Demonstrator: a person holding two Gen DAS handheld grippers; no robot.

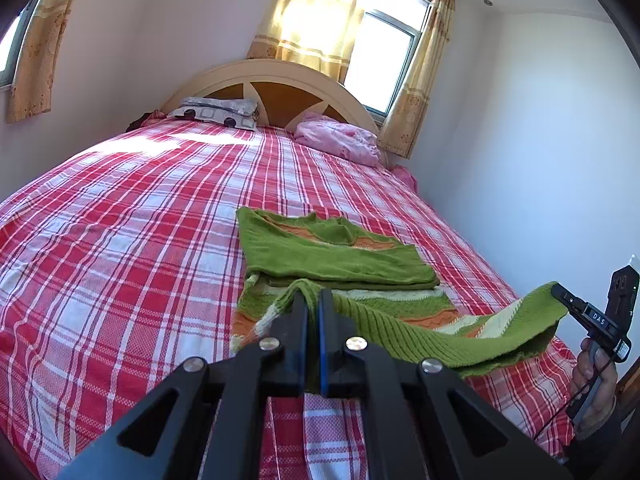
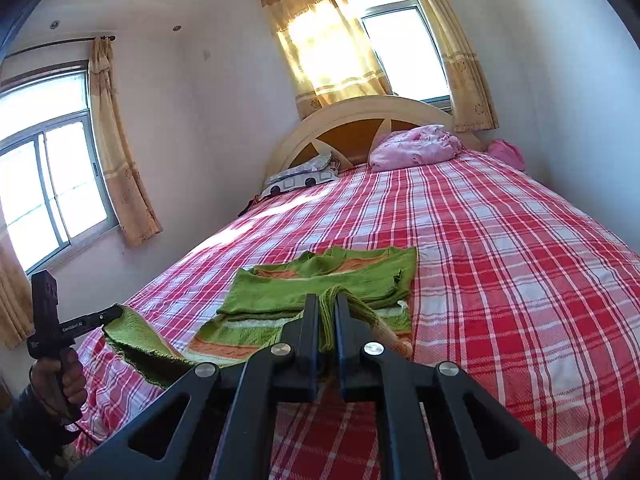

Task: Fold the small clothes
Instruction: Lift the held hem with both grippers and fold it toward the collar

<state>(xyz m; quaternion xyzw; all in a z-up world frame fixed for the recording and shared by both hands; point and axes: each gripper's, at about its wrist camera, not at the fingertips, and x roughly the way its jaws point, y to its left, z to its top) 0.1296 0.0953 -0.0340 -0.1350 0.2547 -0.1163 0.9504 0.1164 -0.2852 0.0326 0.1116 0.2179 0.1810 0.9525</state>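
A green knit sweater with orange and cream stripes lies partly folded on the red plaid bed. Its near hem is lifted off the sheet and stretched between both grippers. In the left wrist view my left gripper is shut on one end of the hem. My right gripper pinches the other end at the far right, in a hand. In the right wrist view my right gripper is shut on bunched green knit of the sweater. My left gripper holds the far corner at the left.
At the head of the bed are a rounded headboard, a patterned pillow and a pink bundle. A white wall runs along the bed's right side. Curtained windows stand behind and to the left.
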